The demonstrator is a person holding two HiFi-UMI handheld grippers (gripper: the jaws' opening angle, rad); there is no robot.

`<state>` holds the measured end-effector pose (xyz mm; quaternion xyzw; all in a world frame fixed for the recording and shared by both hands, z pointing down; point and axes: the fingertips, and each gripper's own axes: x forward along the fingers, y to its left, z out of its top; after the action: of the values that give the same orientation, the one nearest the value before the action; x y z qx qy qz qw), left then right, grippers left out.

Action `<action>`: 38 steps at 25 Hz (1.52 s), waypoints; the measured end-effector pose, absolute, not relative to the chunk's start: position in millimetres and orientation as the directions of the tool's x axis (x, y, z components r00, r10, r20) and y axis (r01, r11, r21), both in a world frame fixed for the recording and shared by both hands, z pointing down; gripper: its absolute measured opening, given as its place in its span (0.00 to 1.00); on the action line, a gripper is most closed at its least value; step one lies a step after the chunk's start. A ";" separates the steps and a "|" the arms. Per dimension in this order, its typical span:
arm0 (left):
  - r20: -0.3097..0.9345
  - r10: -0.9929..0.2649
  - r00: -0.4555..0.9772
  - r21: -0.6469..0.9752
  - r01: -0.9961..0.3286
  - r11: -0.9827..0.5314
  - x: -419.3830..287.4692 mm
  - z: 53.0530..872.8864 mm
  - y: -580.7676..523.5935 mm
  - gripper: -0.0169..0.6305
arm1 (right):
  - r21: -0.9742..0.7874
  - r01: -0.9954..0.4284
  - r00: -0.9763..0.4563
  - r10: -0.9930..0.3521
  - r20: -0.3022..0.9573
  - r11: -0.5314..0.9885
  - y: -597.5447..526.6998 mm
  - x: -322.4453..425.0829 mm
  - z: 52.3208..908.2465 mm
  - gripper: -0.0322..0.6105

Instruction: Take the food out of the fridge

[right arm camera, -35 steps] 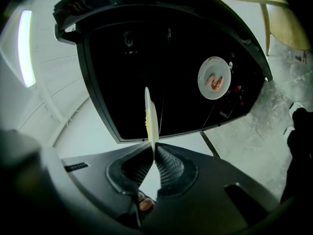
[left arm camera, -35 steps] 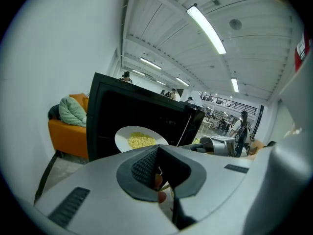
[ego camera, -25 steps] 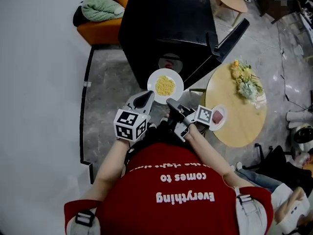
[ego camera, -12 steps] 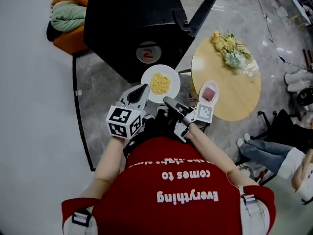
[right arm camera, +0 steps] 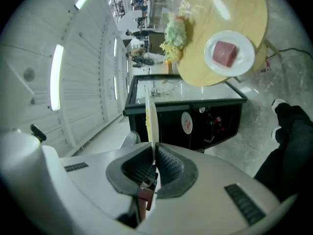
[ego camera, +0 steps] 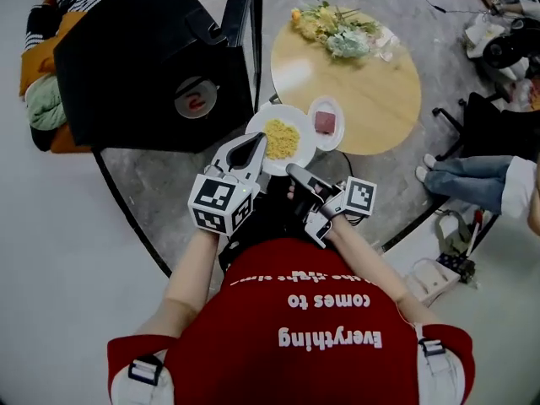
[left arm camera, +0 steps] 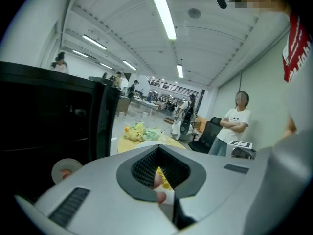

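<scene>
Food [ego camera: 283,138]: yellow heap | round white plate [ego camera: 308,132] | left tongs [ego camera: 256,143], right tongs [ego camera: 293,170] pinch rim

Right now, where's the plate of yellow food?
Head view centre: left gripper and right gripper hold the plate beside the near edge of the round table.

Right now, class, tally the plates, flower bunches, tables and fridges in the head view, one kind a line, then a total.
Plates: 3 (yellow-food plate, meat plate, fridge plate)
Flower bunches: 1
Tables: 1
Fridges: 1
Total: 6
</scene>
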<state>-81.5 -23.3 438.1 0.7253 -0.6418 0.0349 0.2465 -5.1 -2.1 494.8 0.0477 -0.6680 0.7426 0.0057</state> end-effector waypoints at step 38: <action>0.450 -0.659 0.602 0.325 -0.798 -0.507 112.0 515.7 -223.0 0.02 | -0.960 -0.105 -0.764 -0.597 0.245 -0.260 -175.6 192.6 620.1 0.09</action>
<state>112.0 -223.0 515.7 0.8574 -0.4251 0.1354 0.2566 192.6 -175.6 620.1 0.3001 -0.5846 0.7349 -0.1676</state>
